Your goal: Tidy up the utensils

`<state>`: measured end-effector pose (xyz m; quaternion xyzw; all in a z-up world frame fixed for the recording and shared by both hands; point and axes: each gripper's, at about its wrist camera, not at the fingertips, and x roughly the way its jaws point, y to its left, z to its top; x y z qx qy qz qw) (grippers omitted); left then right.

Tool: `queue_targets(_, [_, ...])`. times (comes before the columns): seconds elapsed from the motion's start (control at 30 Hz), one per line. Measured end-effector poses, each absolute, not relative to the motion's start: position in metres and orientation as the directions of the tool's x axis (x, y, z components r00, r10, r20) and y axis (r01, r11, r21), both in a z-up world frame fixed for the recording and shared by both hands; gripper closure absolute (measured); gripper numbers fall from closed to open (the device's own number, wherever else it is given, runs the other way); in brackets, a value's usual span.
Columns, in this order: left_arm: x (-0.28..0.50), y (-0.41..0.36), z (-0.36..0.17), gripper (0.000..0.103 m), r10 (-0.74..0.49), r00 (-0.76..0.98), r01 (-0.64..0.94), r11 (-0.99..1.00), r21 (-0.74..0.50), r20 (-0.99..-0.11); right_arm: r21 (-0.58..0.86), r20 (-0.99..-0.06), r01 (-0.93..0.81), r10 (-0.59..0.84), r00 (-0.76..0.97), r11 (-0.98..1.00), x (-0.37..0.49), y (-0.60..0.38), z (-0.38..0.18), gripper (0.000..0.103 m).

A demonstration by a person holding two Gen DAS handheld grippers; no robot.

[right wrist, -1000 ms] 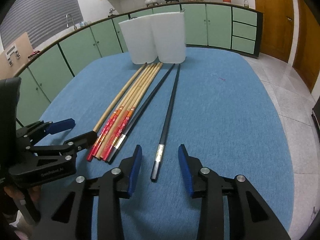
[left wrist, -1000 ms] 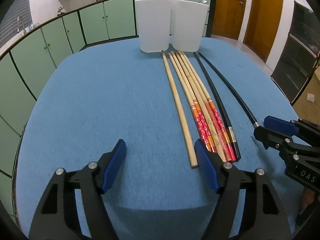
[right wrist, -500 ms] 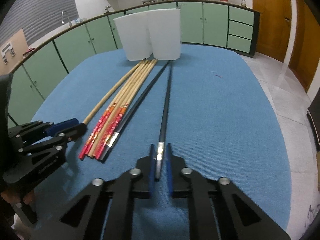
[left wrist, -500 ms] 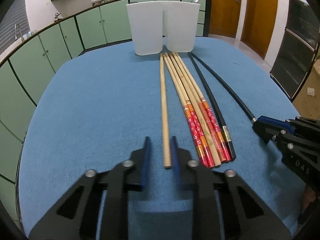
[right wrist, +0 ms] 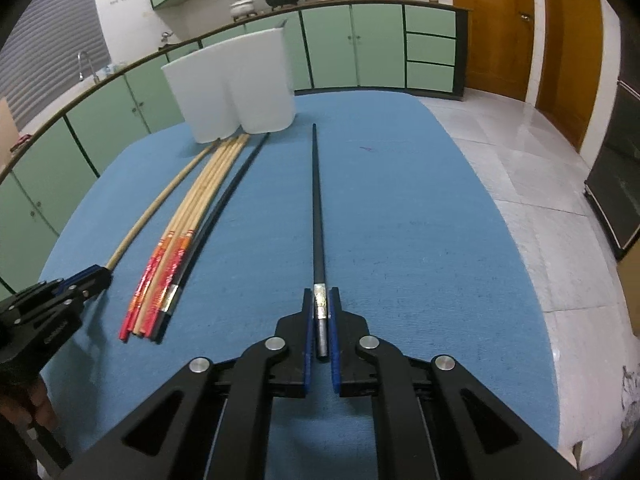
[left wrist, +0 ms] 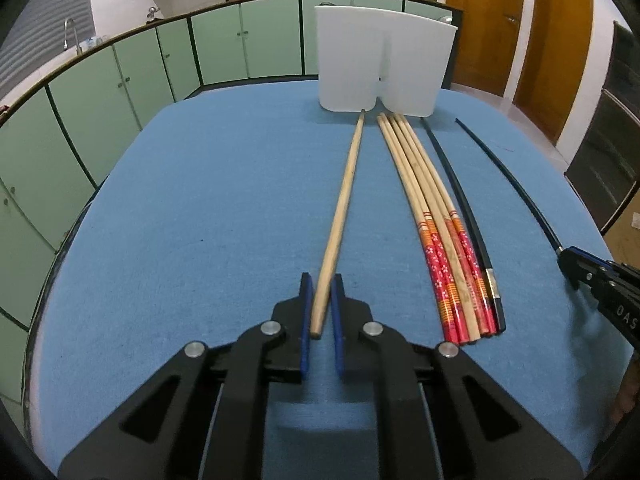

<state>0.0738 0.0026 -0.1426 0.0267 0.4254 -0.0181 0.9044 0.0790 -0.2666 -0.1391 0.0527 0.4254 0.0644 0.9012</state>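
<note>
My left gripper (left wrist: 320, 284) is shut on the near end of a plain wooden chopstick (left wrist: 340, 208), whose far tip rests by the white two-compartment holder (left wrist: 380, 68). My right gripper (right wrist: 321, 300) is shut on the silver-banded end of a black chopstick (right wrist: 316, 200) that points away over the blue table. Several wooden chopsticks with red patterned ends (left wrist: 440, 240) and a second black chopstick (left wrist: 464, 208) lie side by side between the two held ones. They also show in the right wrist view (right wrist: 180, 248), left of my right gripper.
The white holder (right wrist: 236, 88) stands at the far end of the blue-clothed table (left wrist: 200, 200). Green cabinets curve round behind it. The table's right edge drops to a tiled floor (right wrist: 540, 168). The right gripper's body (left wrist: 600, 284) shows at the left view's right edge.
Both grippers went from open to closed around their chopsticks. The plain wooden and the outer black chopstick have been drawn sideways, away from the bundle.
</note>
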Motion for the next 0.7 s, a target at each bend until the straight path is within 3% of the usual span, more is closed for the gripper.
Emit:
queue_targets(0.23, [0.069,-0.007,-0.142,0.097,-0.060,0.624,0.104,0.995,0.007,-0.780,0.147,-0.763,-0.071,0.159,0.627,0.987,0.083,-0.265,-0.139,0.096])
queue_targets(0.7, [0.083,0.013,-0.141,0.097,-0.028,0.627,0.028,1.000,-0.014,-0.778,0.140,-0.767,-0.088,0.164,0.621,0.986,0.091,-0.262,-0.140,0.096])
